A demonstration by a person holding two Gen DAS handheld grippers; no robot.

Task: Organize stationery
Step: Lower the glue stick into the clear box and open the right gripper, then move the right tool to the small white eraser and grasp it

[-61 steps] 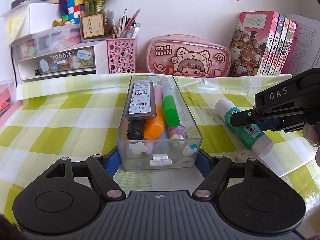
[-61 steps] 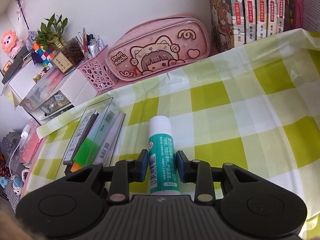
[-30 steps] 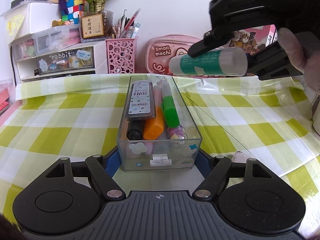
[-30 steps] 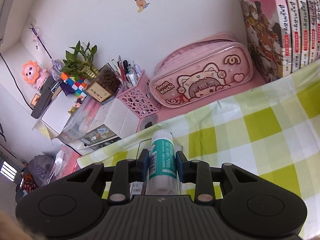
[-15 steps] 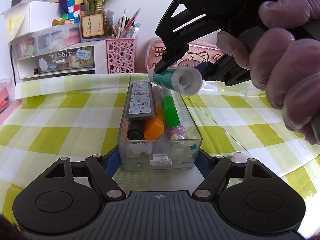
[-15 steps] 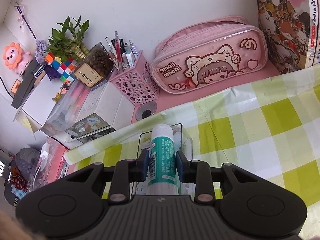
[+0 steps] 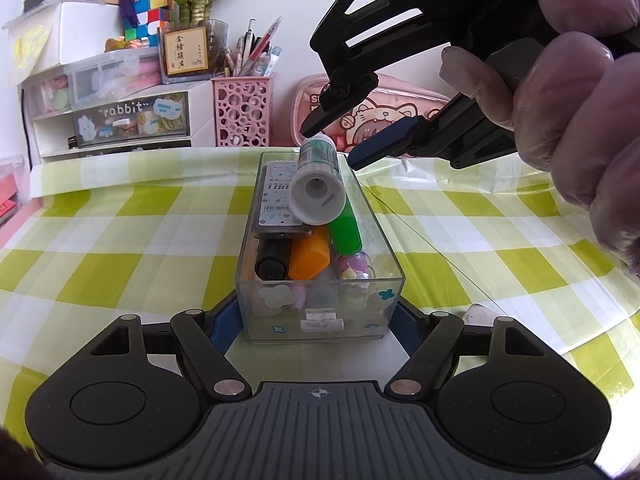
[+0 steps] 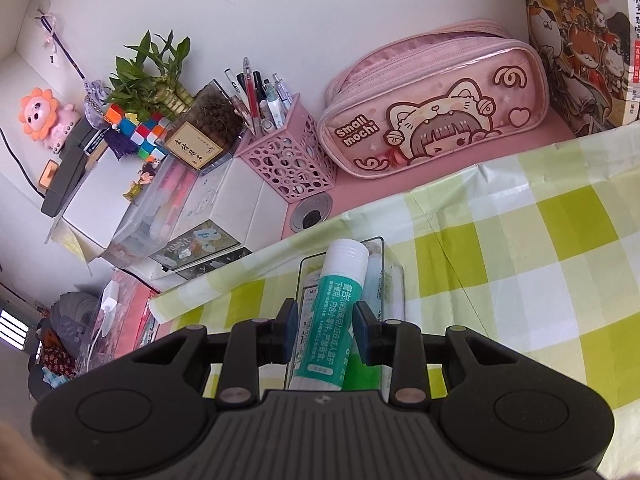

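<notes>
Clear box [image 7: 320, 312] sat on the checked cloth [image 7: 120, 248], pinched at its near end between the left gripper's [image 7: 319, 322] fingers. Glue stick [image 7: 318, 188] lay tilted atop the box's contents, over the lead case [image 7: 276, 200] and green marker [image 7: 345, 228]. Right gripper [image 8: 326, 330] hovered just above the box, jaws parted, pads flanking the stick with slight gaps. Pink pencil case [image 8: 436, 108] stood well behind the box.
</notes>
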